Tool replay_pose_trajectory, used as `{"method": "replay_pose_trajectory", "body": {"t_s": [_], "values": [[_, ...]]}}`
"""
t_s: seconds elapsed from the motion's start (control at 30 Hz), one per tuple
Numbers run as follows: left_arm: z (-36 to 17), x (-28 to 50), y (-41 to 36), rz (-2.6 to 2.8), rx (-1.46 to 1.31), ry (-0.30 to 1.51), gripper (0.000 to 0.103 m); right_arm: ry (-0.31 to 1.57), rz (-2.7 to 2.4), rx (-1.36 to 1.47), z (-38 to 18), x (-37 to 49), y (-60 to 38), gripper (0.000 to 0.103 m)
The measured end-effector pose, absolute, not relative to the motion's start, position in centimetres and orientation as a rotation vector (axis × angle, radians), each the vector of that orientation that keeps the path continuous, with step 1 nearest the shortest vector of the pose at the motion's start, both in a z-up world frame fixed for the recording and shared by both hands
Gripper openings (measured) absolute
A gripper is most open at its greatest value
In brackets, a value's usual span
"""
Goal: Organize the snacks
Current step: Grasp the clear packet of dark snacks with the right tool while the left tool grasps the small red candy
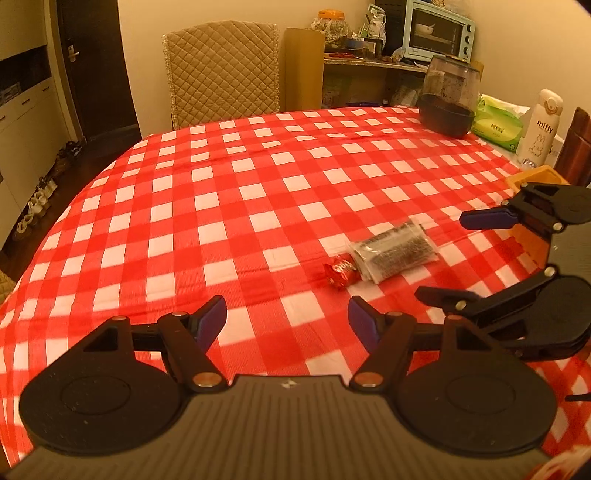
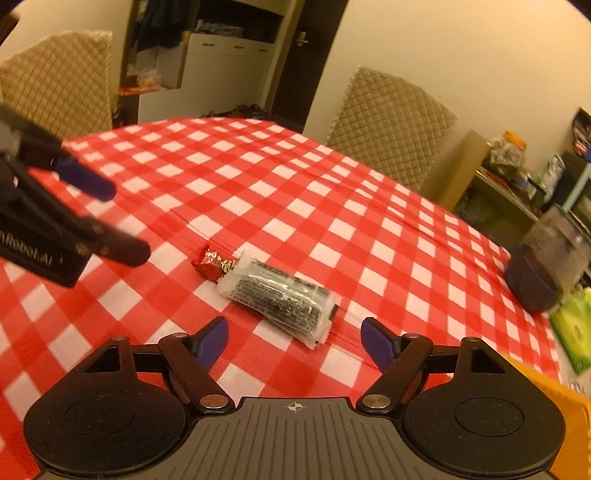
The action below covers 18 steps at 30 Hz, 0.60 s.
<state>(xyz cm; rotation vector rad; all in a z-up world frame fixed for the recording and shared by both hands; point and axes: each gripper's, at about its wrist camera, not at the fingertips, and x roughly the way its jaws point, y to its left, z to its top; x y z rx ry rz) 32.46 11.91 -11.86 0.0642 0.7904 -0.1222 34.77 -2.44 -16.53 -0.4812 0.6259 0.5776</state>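
A clear packet of dark snacks (image 1: 397, 251) lies on the red checked tablecloth (image 1: 236, 206), touching a small red-wrapped candy (image 1: 340, 272) on its left. Both also show in the right wrist view, packet (image 2: 280, 295) and candy (image 2: 216, 263). My left gripper (image 1: 287, 319) is open and empty, just short of the candy. My right gripper (image 2: 293, 338) is open and empty, with the packet just ahead between its fingers. It also shows in the left wrist view (image 1: 448, 258), to the right of the packet. An orange container (image 1: 537, 179) sits at the right edge.
A dark bowl under a clear jar (image 1: 448, 98), a green tissue pack (image 1: 498, 123) and a white Miffy bottle (image 1: 539, 127) stand at the table's far right. Quilted chairs (image 1: 221, 70) stand behind the table. A shelf with a toaster oven (image 1: 437, 31) is beyond.
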Motion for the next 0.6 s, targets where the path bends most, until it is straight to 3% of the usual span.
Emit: {"method": "replay_pose_trajectory", "body": {"t_s": [0.57, 0.6], "values": [[-13.4, 34.0, 12.4, -0.149, 0.066, 0.795, 0.070, 0.633, 0.634, -0.399, -17.9, 39.8, -1.2, 0.078], [-13.4, 34.0, 12.3, -0.158, 0.069, 0.789, 0.070, 0.642, 0.647, -0.388, -17.9, 39.9, -1.3, 0.073]]}}
